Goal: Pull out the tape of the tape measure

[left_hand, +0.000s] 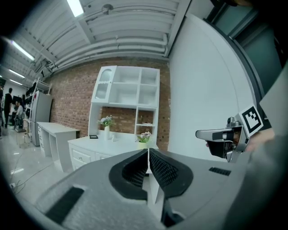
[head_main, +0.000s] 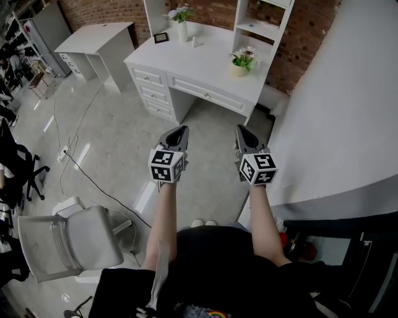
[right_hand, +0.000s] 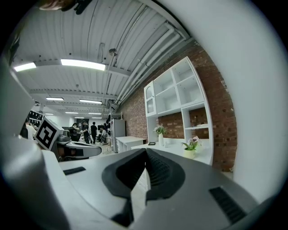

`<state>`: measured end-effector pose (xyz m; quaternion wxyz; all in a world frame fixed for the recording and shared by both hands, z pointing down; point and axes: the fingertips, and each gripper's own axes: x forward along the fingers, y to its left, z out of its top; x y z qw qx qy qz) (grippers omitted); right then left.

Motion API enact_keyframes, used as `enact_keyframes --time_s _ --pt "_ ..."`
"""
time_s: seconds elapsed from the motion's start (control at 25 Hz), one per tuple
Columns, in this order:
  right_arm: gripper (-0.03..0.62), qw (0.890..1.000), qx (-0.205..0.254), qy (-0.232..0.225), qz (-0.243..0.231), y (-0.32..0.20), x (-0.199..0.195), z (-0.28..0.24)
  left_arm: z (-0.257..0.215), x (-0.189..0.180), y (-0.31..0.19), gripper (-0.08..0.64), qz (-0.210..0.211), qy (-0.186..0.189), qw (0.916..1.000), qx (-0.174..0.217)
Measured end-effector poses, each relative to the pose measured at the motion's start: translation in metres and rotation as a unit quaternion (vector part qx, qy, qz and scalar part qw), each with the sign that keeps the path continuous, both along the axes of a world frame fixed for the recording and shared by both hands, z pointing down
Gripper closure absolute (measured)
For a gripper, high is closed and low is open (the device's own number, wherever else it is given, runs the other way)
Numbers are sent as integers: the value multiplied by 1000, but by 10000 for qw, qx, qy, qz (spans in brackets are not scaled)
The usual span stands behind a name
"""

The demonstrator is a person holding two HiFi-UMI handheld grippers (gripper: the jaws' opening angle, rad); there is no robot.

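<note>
Tape measure not in view, so left gripper (head_main: 183, 129) and right gripper (head_main: 240, 128), both pressed together empty, should locate it first.

White worktop (head_main: 208, 61) with hutch shelves (left_hand: 135, 87) is standing against brick wall (head_main: 106, 9), glossy grey floor (head_main: 118, 136) reflecting ceiling strip lights (right_hand: 85, 64).

Open-plan office/lab; brick wall (head_main: 211, 9), white desks (head_main: 211, 54), strip lights (right_hand: 85, 64), office chair (head_main: 68, 239)

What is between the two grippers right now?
Nothing: the head view shows only grey floor between the left gripper and the right gripper, both shut.
</note>
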<state>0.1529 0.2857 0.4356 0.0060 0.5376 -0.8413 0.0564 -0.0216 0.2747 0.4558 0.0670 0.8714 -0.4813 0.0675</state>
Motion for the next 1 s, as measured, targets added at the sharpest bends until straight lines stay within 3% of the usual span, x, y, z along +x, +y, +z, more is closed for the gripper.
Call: enact_keyframes --time_s 0.16,0.28,0.36,0.6,1.0 --pt "581 9998 -24 -178 12 -1 1 0 1 -2 2 533 52 47 10000 44" --pt "516 9996 -63 -271 46 -1 2 2 2 -9 2 383 -26 137 9999 72" --pt "468 9994 -101 -317 75 -2 1 4 3 -16 2 357 -105 164 9998 99" --pt "386 9992 -175 -327 158 -7 -11 10 9 -37 -3 345 -130 193 9997 68" --pt "368 9989 -130 -307 331 -36 -13 13 14 -65 -35 344 -217 377 9990 98"
